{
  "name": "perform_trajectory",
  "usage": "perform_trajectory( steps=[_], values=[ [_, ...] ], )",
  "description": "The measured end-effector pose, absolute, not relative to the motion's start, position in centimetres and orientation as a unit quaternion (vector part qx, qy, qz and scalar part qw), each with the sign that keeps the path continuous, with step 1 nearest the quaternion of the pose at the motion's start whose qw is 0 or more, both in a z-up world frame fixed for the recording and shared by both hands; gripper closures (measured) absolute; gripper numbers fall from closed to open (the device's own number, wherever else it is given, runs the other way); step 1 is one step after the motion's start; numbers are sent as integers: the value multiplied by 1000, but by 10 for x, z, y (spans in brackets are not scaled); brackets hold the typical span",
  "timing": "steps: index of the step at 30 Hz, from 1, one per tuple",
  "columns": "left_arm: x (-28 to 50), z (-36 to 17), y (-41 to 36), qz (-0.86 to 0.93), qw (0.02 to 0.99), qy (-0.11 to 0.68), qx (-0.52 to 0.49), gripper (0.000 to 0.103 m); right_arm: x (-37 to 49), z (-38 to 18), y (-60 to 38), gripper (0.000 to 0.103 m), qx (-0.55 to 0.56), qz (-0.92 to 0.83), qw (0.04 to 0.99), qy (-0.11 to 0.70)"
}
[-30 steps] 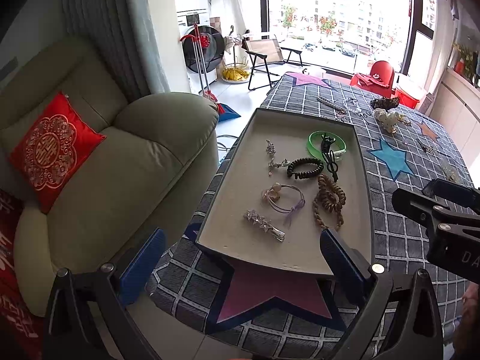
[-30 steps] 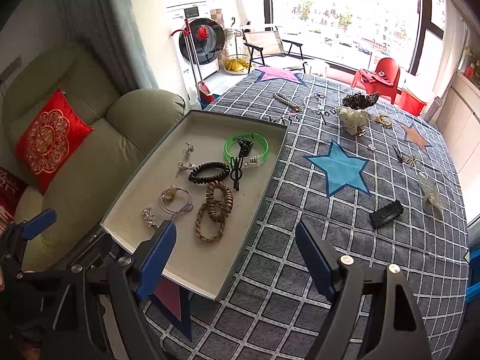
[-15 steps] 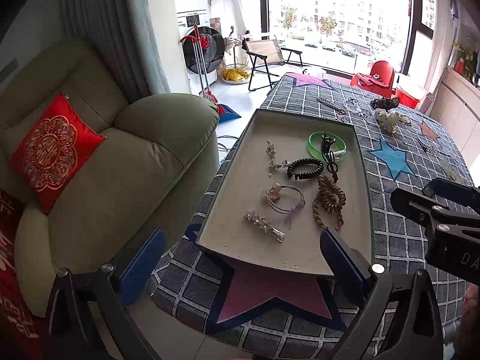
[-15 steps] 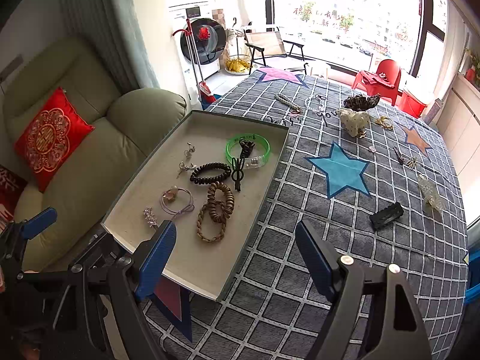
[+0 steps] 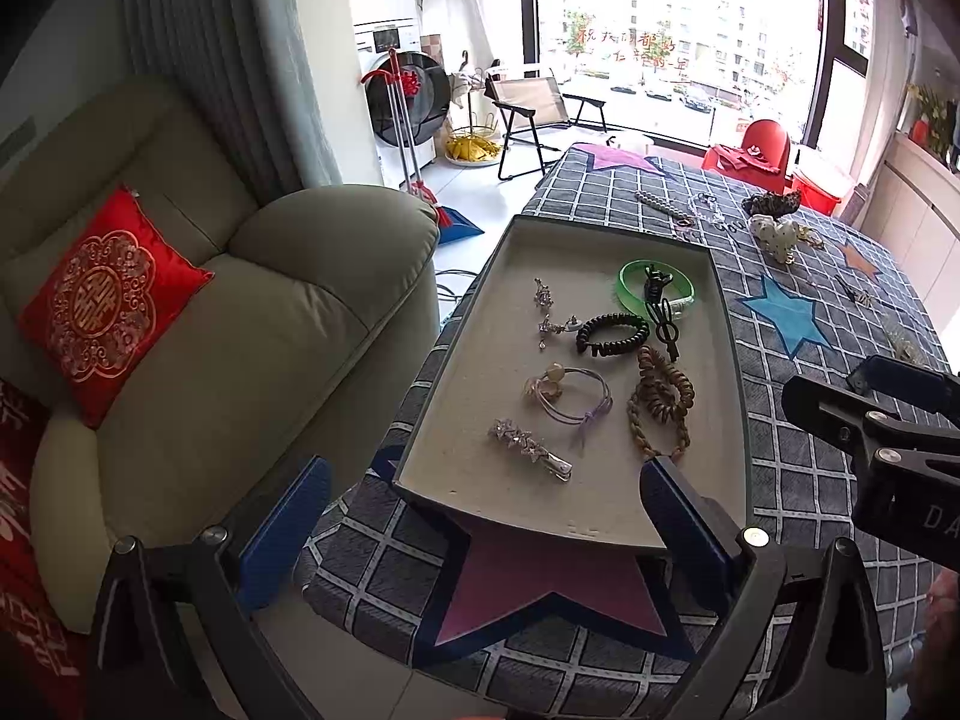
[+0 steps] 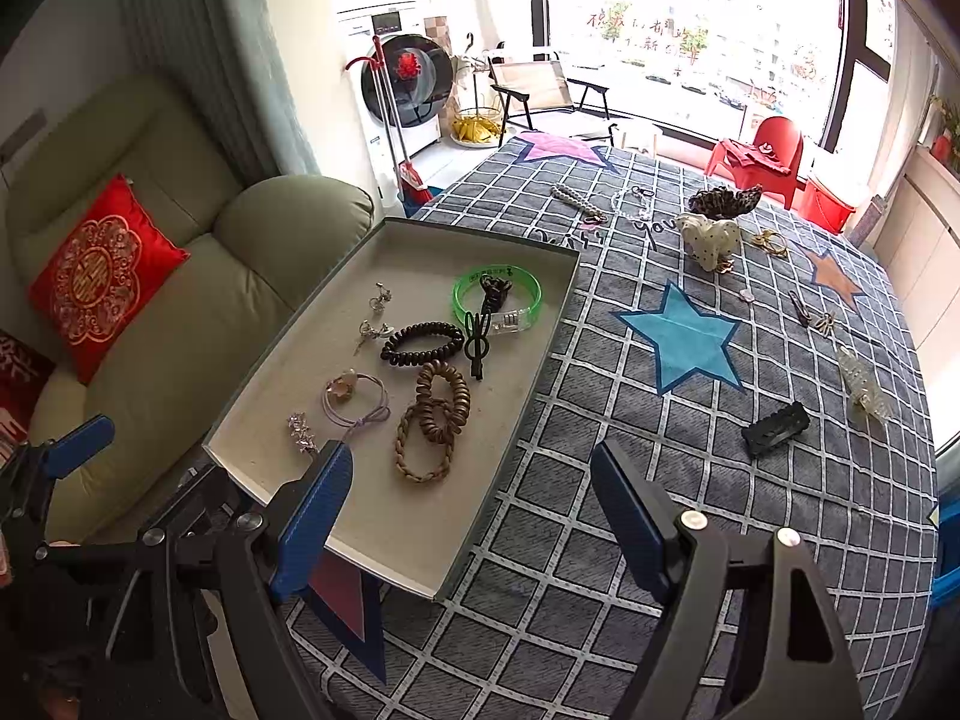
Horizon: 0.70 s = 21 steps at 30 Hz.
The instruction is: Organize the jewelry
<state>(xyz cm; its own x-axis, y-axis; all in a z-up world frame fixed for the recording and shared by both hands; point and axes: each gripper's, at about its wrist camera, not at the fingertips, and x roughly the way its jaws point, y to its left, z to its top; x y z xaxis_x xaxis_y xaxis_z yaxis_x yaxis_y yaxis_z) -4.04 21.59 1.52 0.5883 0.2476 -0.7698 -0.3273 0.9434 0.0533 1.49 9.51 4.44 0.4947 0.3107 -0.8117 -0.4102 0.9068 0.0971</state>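
A grey tray (image 5: 456,360) (image 6: 288,348) lies on the checked tablecloth and holds a green bangle (image 6: 497,300), a black coil tie (image 6: 422,344), brown coil ties (image 6: 435,414), a purple hair tie (image 6: 354,399) and a sparkly clip (image 5: 531,450). Loose on the cloth are a black clip (image 6: 775,429), a pearl strand (image 6: 577,202), a white bow (image 6: 711,240) and a clear clip (image 6: 862,384). My left gripper (image 5: 480,531) is open and empty at the tray's near edge. My right gripper (image 6: 471,516) is open and empty over the tray's near right corner.
A green armchair (image 5: 198,324) with a red cushion (image 5: 102,294) stands left of the table. A leopard-print clip (image 6: 723,199), gold pieces (image 6: 771,243) and small hairpins (image 6: 810,315) lie at the far right. A red chair (image 6: 765,150) stands beyond the table.
The right wrist view has crept slightly forward over the table. The left gripper and all the jewellery are where they were.
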Motion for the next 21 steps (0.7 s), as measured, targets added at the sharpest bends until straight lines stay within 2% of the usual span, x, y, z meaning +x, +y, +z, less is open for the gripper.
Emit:
perform_trajectory(
  steps=[21],
  values=[
    [-42,13,216,162,890,424,-45,0,15,44,96,19,-54,208,863,457]
  ],
)
